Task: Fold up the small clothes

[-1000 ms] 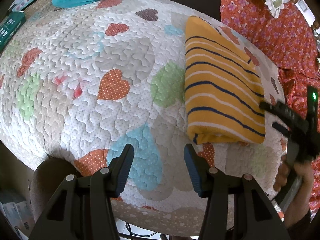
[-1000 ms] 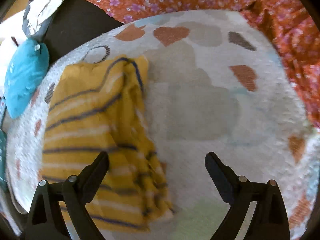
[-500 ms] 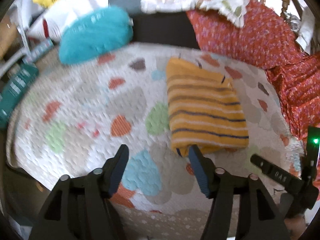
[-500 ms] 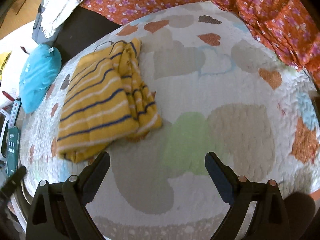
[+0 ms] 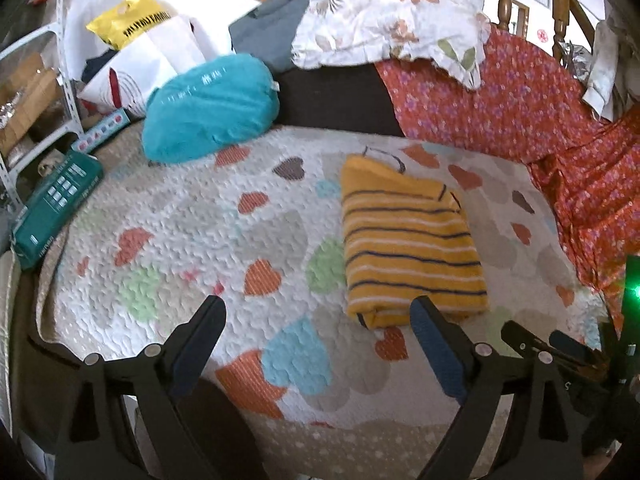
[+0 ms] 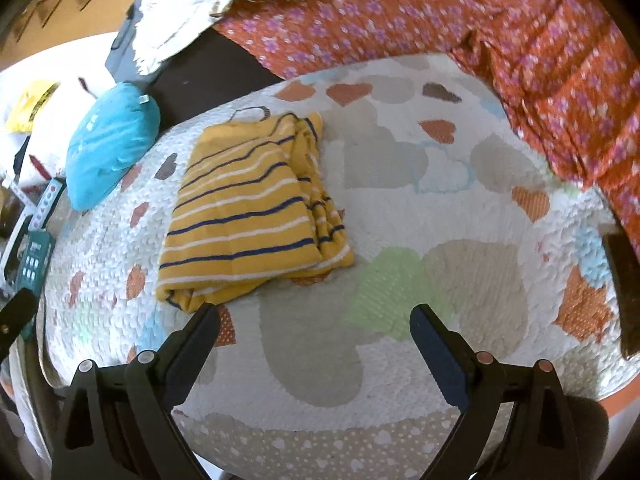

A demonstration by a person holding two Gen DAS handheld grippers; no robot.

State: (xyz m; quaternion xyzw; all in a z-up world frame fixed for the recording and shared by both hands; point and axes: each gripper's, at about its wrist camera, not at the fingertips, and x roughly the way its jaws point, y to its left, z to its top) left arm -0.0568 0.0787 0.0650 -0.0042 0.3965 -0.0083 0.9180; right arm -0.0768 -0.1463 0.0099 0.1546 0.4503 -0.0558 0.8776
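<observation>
Jaws of the left gripper (image 5: pixel 316 328) were spreading, nothing between them, and both views had pulled back from the striped garment (image 5: pixel 408 240) since a second earlier, so this fold looked finished. Folded flat, it lay on the heart quilt (image 5: pixel 180 220), at one o'clock of the left fingers. The right gripper (image 6: pixel 314 334) stood wide apart and empty, the garment at eleven o'clock. Only the right view showed loose bunched layers along its far edge (image 6: pixel 316 184); only the left showed the right tool at four o'clock
</observation>
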